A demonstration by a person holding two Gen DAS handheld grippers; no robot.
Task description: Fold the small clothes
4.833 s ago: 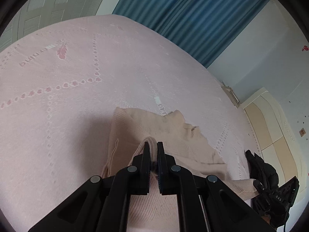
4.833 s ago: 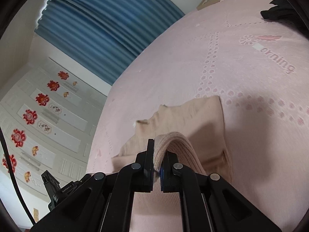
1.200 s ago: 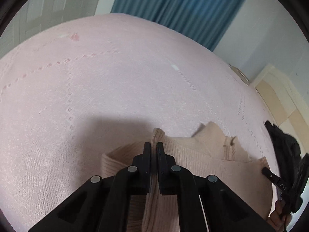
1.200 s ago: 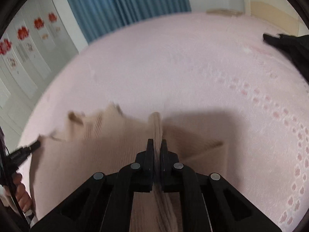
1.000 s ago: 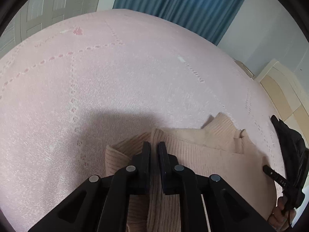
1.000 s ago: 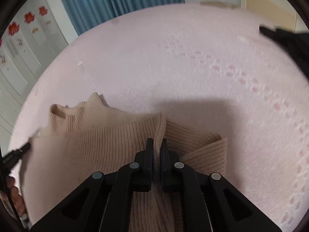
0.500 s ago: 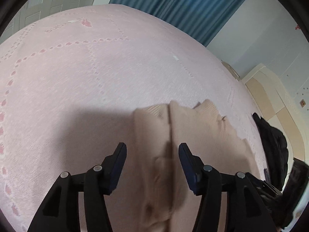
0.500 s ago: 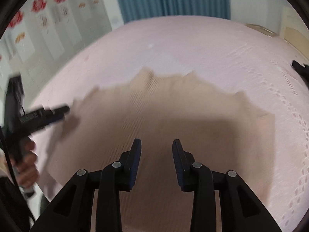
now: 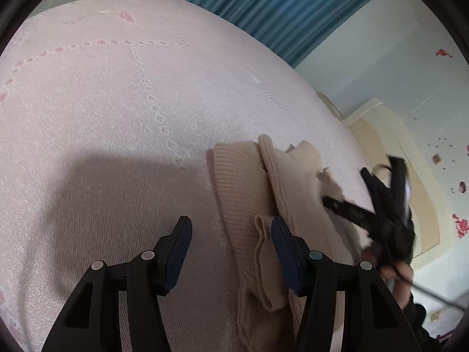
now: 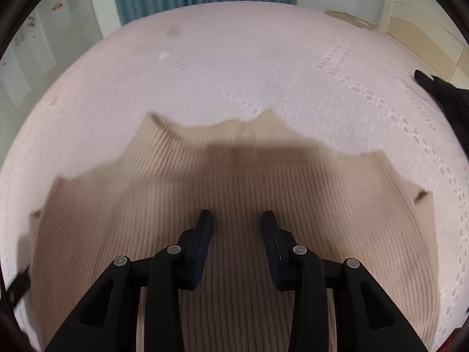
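Both tools have just spread, empty: left tool [image 9: 230, 228] beside the sweater [image 9: 252, 193], right tool [image 10: 236, 220] over it.

Sweater [image 10: 234, 193]: beige, fine vertical ribbing all over; also seen from the left wrist [image 9: 249, 193], same beige rib, cuff and folded edges alike.

Bedspread [image 10: 263, 67]: pale pink, textured weave, with rows of darker pink dotted motifs crossing in lines [image 9: 140, 73]; a small pink-red emblem beside faint lettering near the far edge.

Curtain [image 9: 293, 8]: blue, vertical pleats, darker and lighter stripes.

Left tongs [image 9: 231, 228]: black frame, dark blue pads, silver rivets.

Right tongs [image 10: 236, 223]: black, dark blue pads, silver rivets.

Garment [image 10: 448, 94] at bed's edge: black.

Wardrobe doors [image 10: 44, 29]: white, red-orange flower decals.

Headboard [image 10: 425, 14]: cream and tan panels.
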